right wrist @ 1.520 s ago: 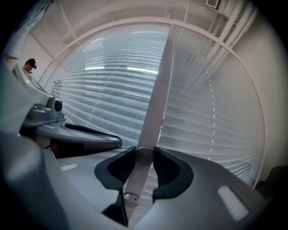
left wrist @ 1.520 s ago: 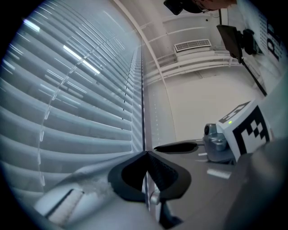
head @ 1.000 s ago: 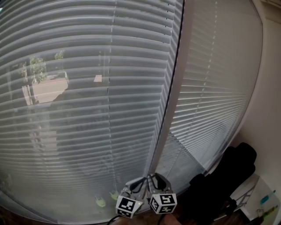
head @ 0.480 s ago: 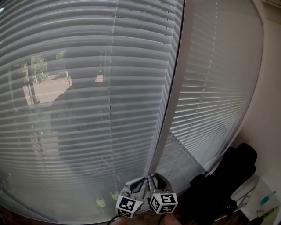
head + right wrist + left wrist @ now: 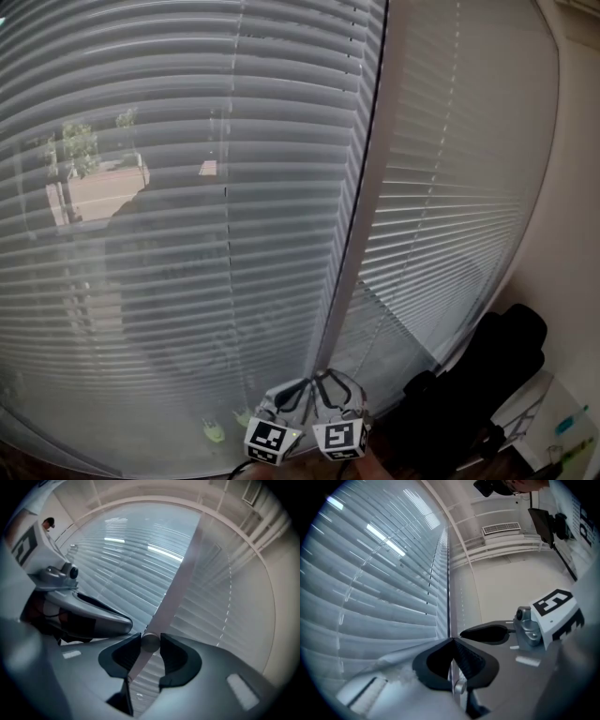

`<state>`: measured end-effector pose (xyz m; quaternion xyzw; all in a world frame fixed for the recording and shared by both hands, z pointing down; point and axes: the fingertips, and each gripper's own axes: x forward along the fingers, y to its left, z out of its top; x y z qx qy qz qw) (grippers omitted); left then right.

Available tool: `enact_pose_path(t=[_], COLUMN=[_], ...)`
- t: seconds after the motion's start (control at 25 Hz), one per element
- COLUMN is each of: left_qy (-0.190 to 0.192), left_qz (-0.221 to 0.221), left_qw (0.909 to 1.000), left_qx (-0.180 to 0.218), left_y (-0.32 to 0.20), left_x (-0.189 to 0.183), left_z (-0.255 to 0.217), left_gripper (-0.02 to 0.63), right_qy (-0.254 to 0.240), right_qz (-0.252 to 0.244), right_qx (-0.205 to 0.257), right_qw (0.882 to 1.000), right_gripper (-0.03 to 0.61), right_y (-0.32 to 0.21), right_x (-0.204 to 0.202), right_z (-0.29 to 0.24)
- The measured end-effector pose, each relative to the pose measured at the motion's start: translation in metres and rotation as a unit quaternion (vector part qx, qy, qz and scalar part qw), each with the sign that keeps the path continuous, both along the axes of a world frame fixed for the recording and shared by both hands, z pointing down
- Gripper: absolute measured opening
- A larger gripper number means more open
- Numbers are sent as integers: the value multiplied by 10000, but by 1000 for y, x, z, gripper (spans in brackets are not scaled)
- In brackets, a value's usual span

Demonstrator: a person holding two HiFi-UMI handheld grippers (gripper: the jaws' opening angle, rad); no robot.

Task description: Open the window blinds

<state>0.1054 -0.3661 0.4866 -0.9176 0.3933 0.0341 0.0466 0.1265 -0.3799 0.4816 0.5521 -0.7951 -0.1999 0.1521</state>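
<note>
Only the head view takes in both horizontal-slat white window blinds, a wide left blind [image 5: 169,187] and a narrower right blind [image 5: 450,187]. One pale, slim tilt wand [image 5: 352,244] hangs down the gap between them. At its lower end sit two hand-held grippers side by side, each with one black-and-white marker cube. Trees and a building show through the left blind's slats, and a black padded chair [image 5: 487,375] stands at the lower right.

The right gripper view alone shows the right hand-held gripper [image 5: 150,641] clamped on the wand's round section. The left gripper view shows the left hand-held gripper [image 5: 452,641] with its jaw tips drawn together on the wand. It also shows one white ceiling vent [image 5: 500,528].
</note>
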Motion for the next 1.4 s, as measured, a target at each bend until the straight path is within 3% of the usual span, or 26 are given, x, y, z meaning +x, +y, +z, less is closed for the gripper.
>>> enact_pose_path(t=[0.16,0.64,1.0,1.24,1.4], left_qy=[22,23,13,22,22], left_qz=[4,17,13,7,-6], left_qw=[10000,10000,10000,10000,10000], left_qx=[-8,7,16,17,19], left_y=[0,0,0,0,0], left_x=[0,1,1,1,1], left_z=[0,1,1,2,2], left_gripper=[-9,-9,-9,-9,-9], right_qy=[564,363,-523,-1384,-1693], right_qz=[80,-60,-50,-110,-80], right_qx=[113,120,-137,-424,-546], right_qw=[9983,9993,9985,9894,9840], right_gripper=[137,133,133,133,133], right_y=[-4,-4,-5,-6,-7], right_x=[-1,0,4,7,9], right_z=[4,3,5,4,7])
